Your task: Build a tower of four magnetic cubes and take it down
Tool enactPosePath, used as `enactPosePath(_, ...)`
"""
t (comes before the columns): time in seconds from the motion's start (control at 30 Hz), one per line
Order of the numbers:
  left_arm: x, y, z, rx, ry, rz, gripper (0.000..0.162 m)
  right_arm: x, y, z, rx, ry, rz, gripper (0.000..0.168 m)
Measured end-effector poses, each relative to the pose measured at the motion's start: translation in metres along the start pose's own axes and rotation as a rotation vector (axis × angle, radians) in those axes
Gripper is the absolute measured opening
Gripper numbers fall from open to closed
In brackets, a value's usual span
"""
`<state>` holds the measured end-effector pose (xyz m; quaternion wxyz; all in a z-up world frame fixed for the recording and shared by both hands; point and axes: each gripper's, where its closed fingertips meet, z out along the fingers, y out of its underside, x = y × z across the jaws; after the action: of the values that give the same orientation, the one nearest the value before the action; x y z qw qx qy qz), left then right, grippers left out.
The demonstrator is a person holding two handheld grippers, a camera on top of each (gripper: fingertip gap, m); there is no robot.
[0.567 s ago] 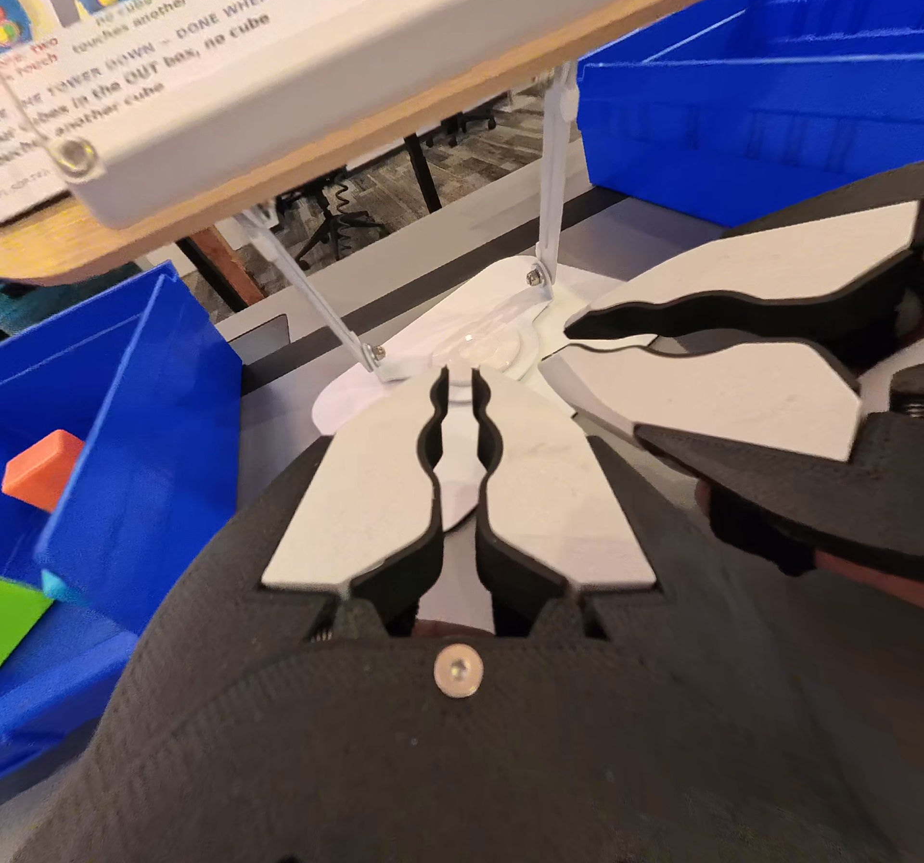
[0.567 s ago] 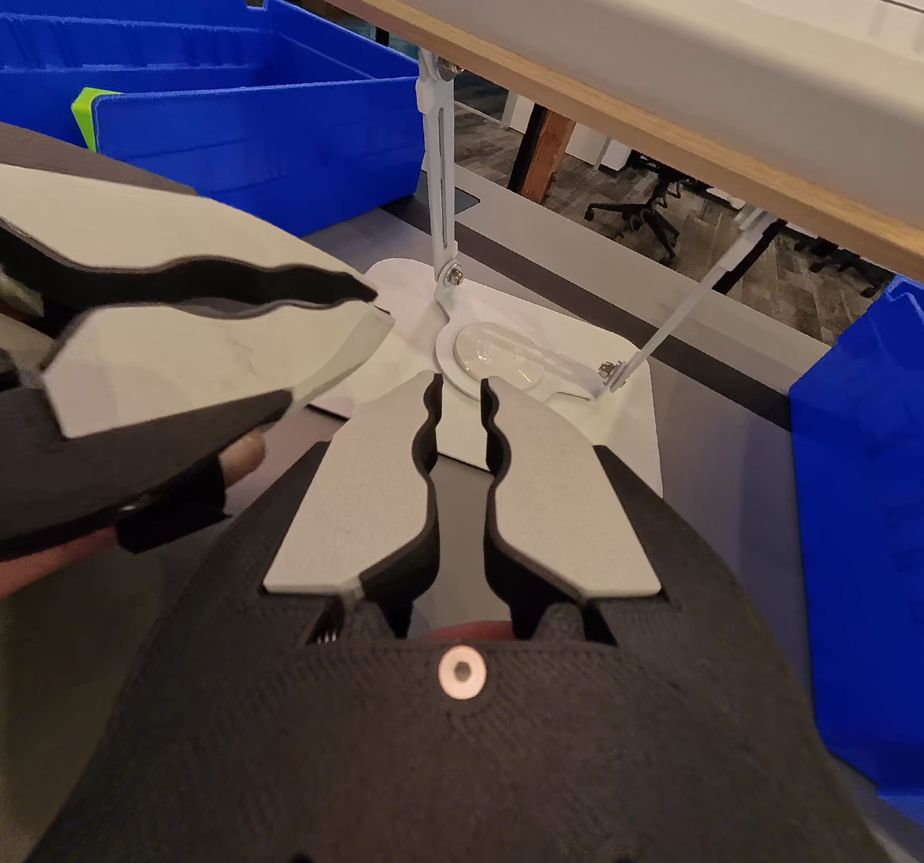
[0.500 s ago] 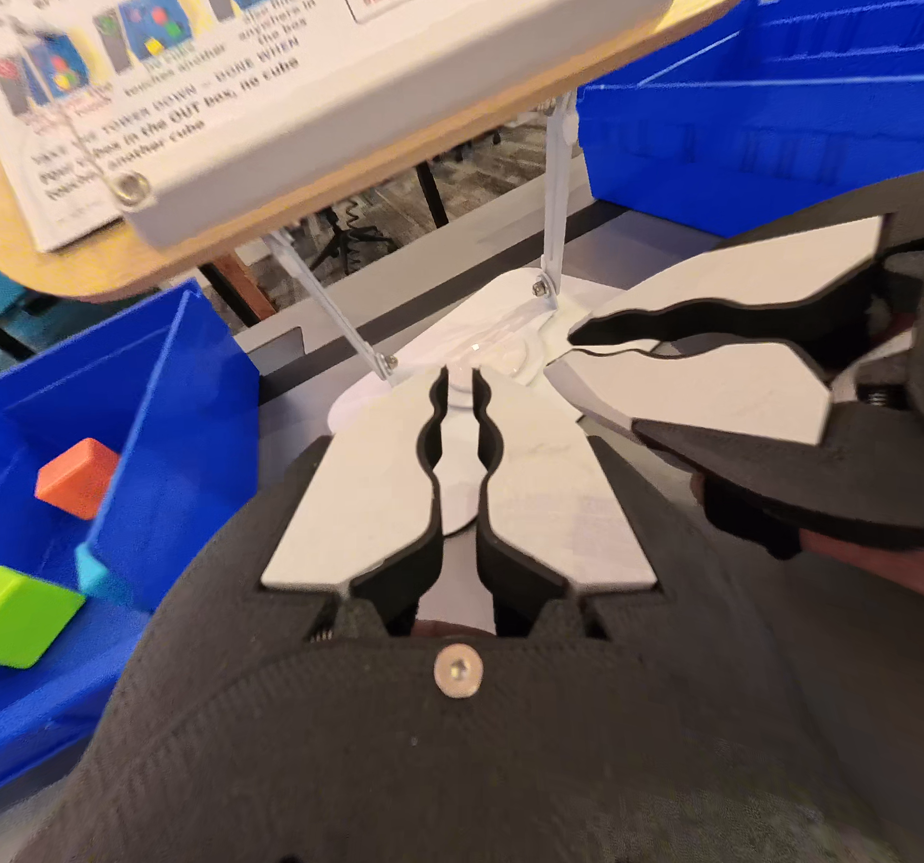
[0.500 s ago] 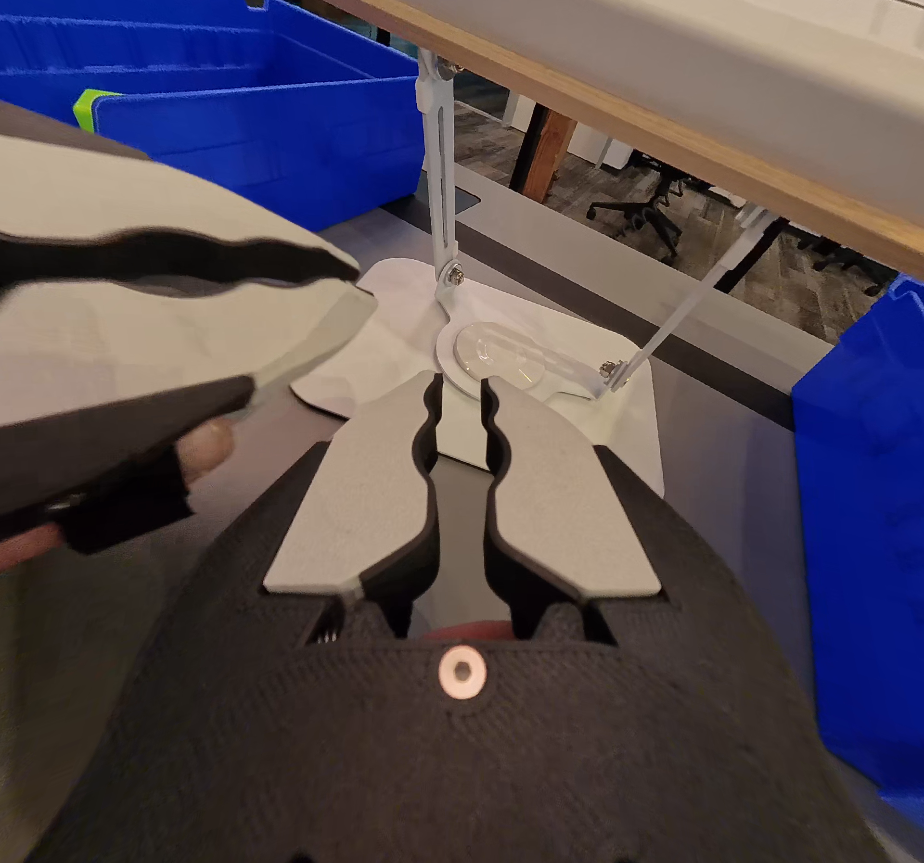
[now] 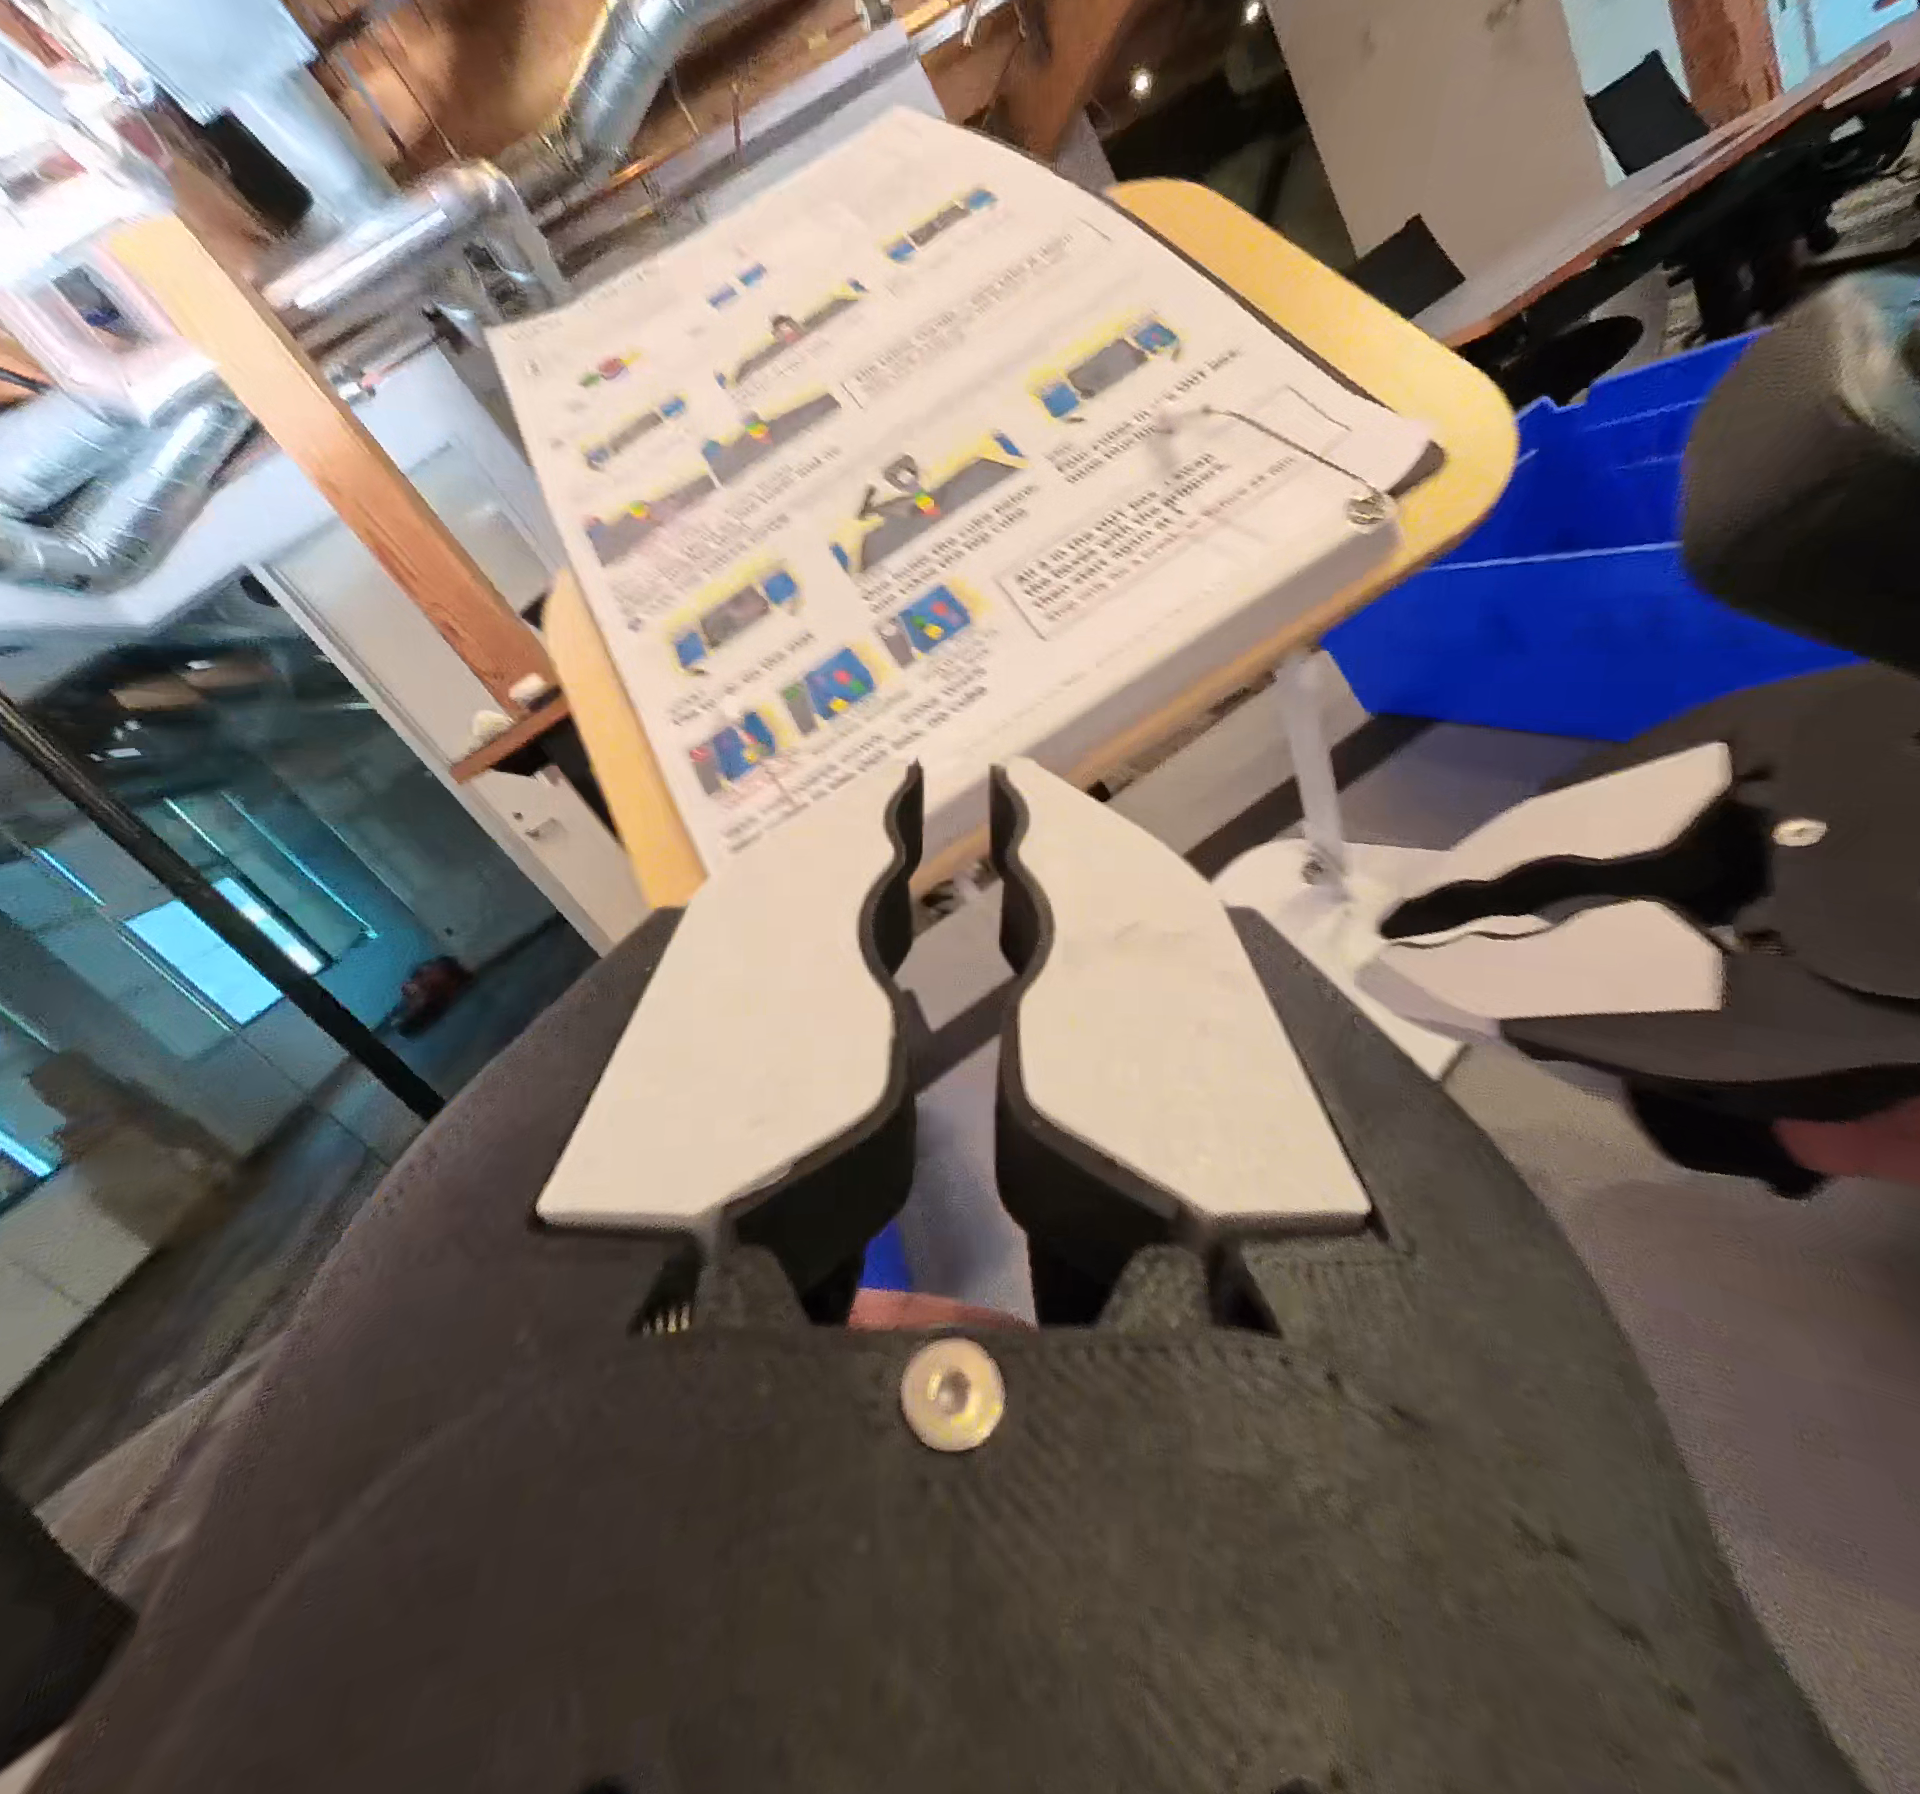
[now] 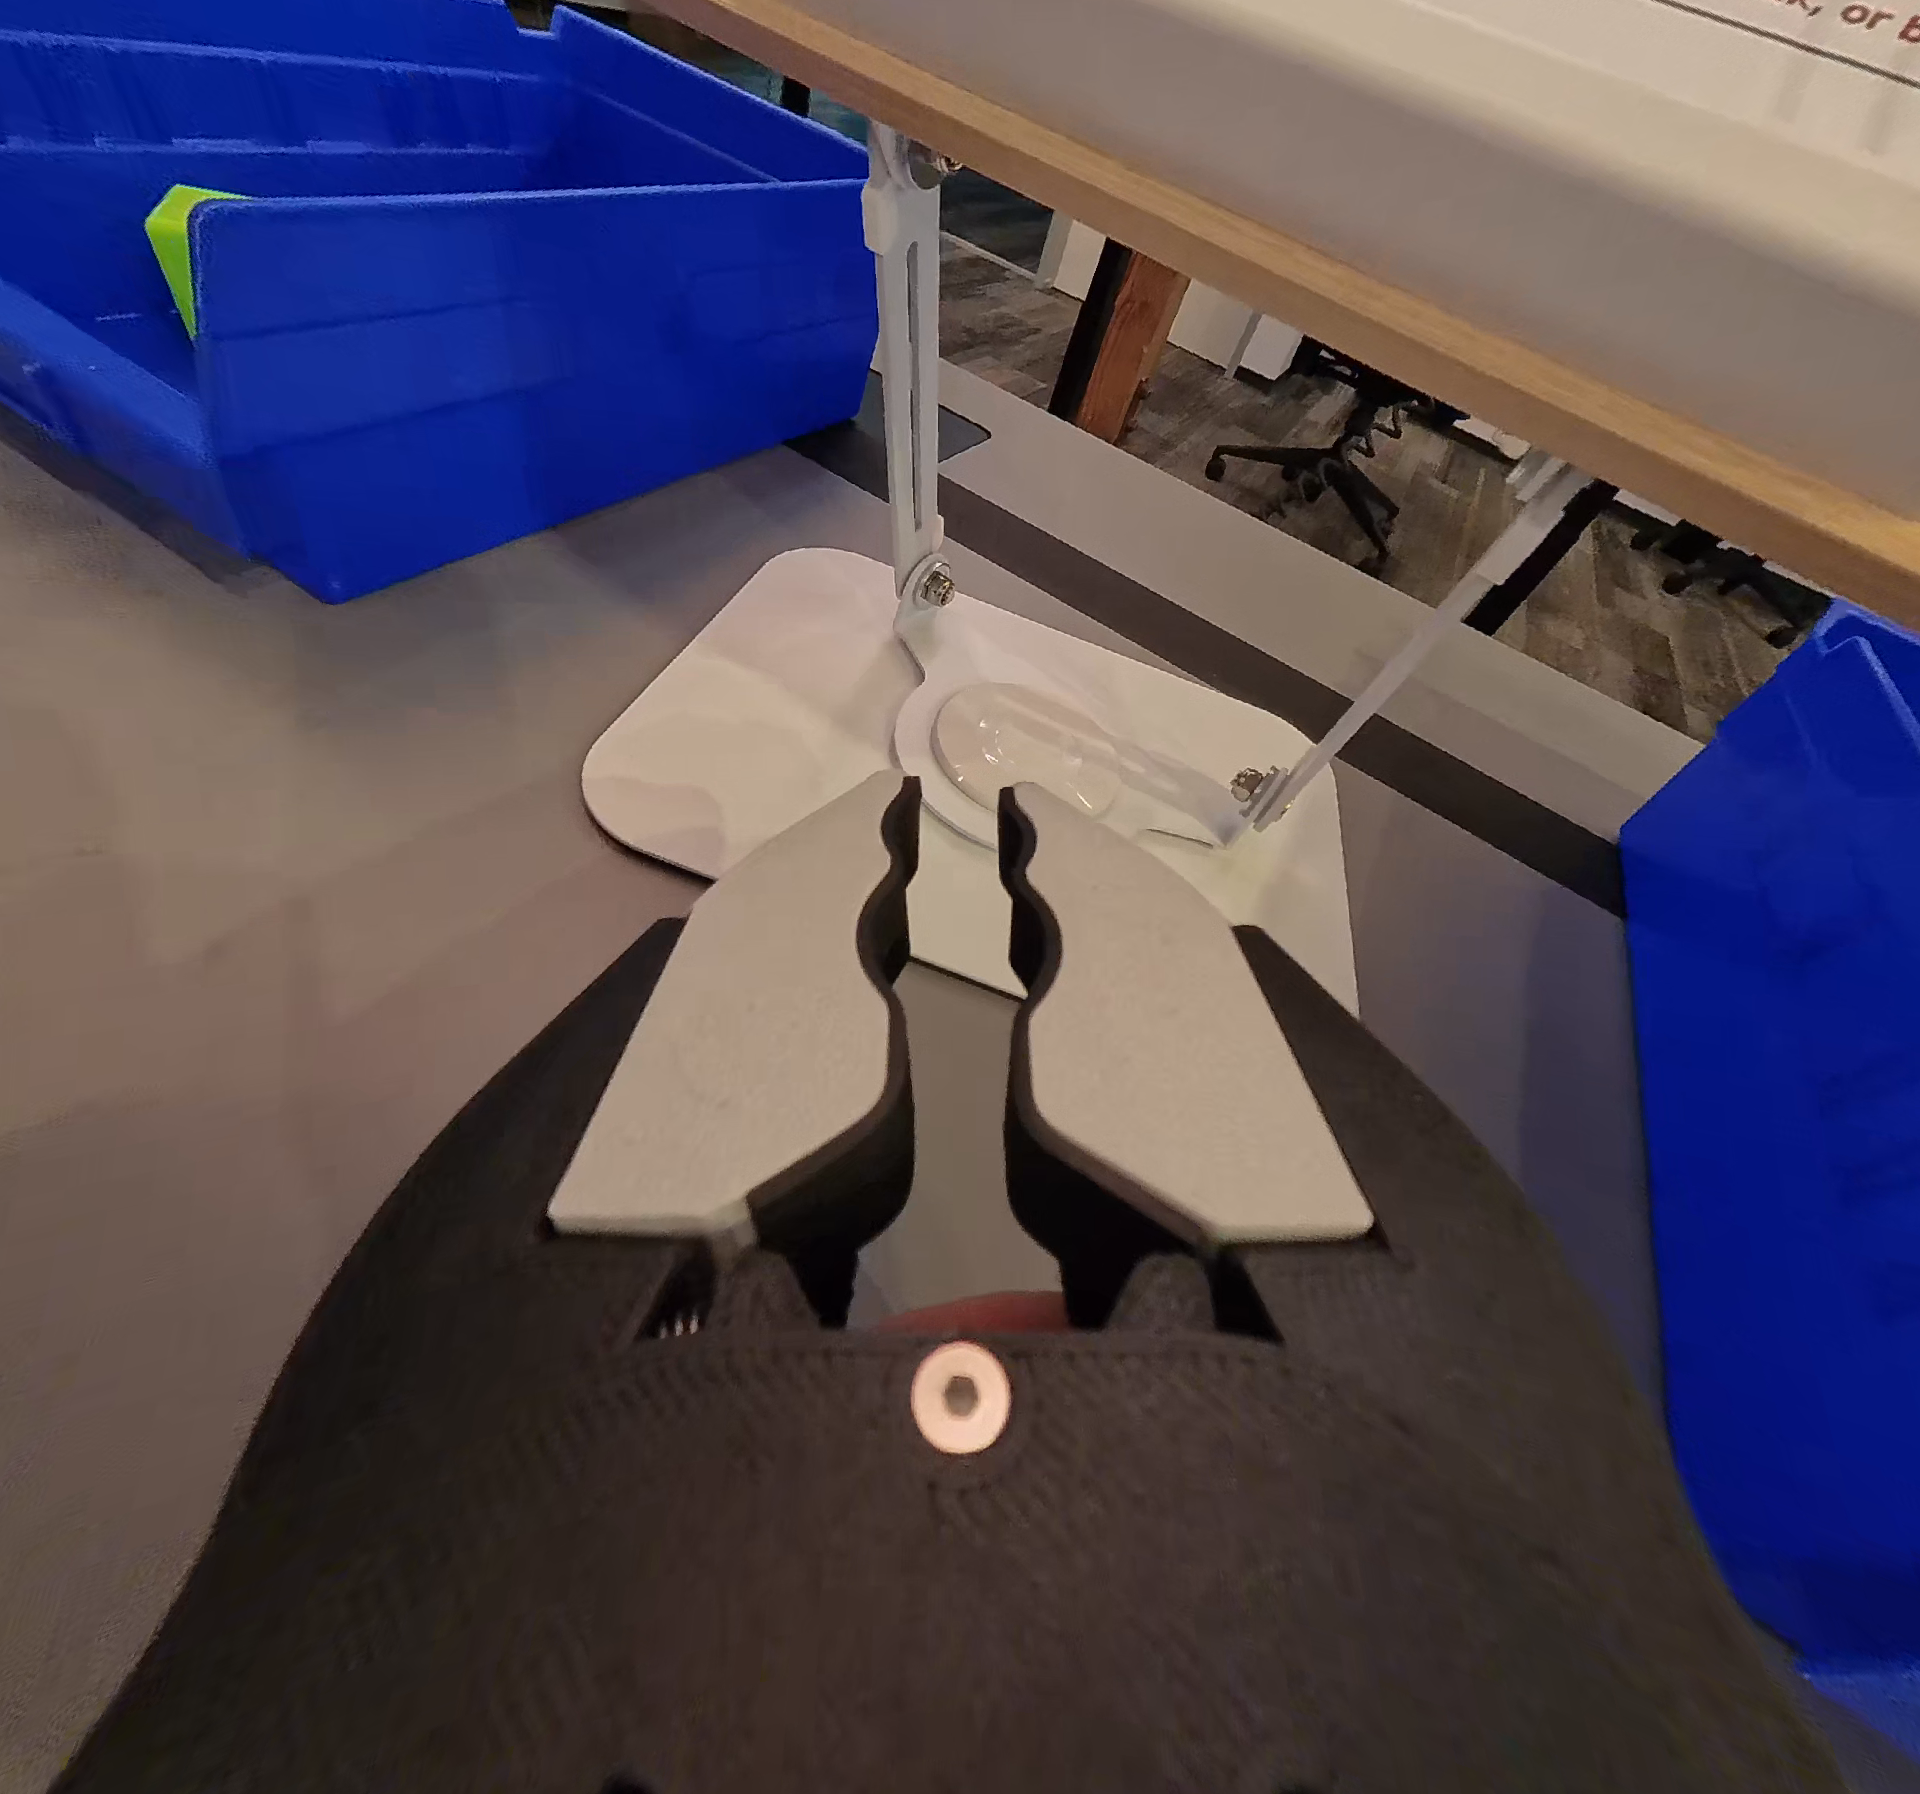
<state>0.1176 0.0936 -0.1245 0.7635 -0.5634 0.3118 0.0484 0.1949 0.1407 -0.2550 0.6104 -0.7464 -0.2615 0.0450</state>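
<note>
Both your grippers are empty rn. The left gripper (image 5: 954, 788) is tipped up toward the instruction sheet (image 5: 935, 456) on its wooden board, w/ the fingers near together, only a narrow slot between the tips and nothing in it. The right gripper (image 6: 954, 797) is low over the grey table (image 6: 312, 809), aimed at the white stand base (image 6: 748, 705); same story, fingers nearly closed w/ a thin gap, gripping nothing. You can also see it off to the right in the left wrist view, tips close together. No tower stands anywhere in view and no cube sits on the table, so I'd judge you're at the very start of a build or between rounds. The only hint of a cube is a lime-green edge (image 6: 171, 253) poking up behind the wall of the blue bin (image 6: 520, 373) on your left; I can't tell what else is in there. A second blue bin (image 6: 1787, 1017) sits on your right, contents hidden. Next move prob calls for dropping the left gripper back down, spreading its fingers wide enough for a cube, and reaching over the bin wall w/o clipping it.
</note>
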Motion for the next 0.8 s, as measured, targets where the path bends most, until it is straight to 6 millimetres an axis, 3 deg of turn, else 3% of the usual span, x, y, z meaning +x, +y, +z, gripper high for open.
enactPosePath(0.03,-0.011,-0.001,0.000,0.005,-0.016,0.018,0.011,0.000,0.000,0.000,0.000,0.000,0.001,0.014)
enactPosePath(0.17,-0.071,-0.007,-0.001,0.021,-0.103,0.062,0.011,-0.001,0.000,0.000,0.003,-0.001,-0.006,0.014)
enactPosePath(0.3,-0.118,-0.004,0.008,-0.013,-0.057,0.101,0.013,-0.001,0.000,0.000,0.004,-0.002,-0.009,0.014)
enactPosePath(0.4,-0.156,0.026,0.020,-0.170,-0.043,0.051,0.018,-0.001,-0.001,-0.001,0.006,-0.005,-0.005,0.014)
enactPosePath(0.5,-0.172,0.049,0.022,-0.230,0.082,0.003,0.023,-0.001,-0.001,-0.001,0.007,-0.008,-0.007,0.014)
enactPosePath(0.6,-0.167,0.071,0.025,-0.273,0.279,-0.075,0.025,-0.003,0.000,-0.001,0.006,-0.011,-0.018,0.015)
enactPosePath(0.7,-0.153,0.099,0.026,-0.355,0.426,-0.010,0.026,-0.004,-0.001,-0.001,0.008,-0.013,-0.026,0.015)
enactPosePath(0.8,-0.128,0.125,0.023,-0.460,0.615,0.003,0.043,-0.005,-0.001,-0.001,0.010,-0.018,-0.026,0.015)
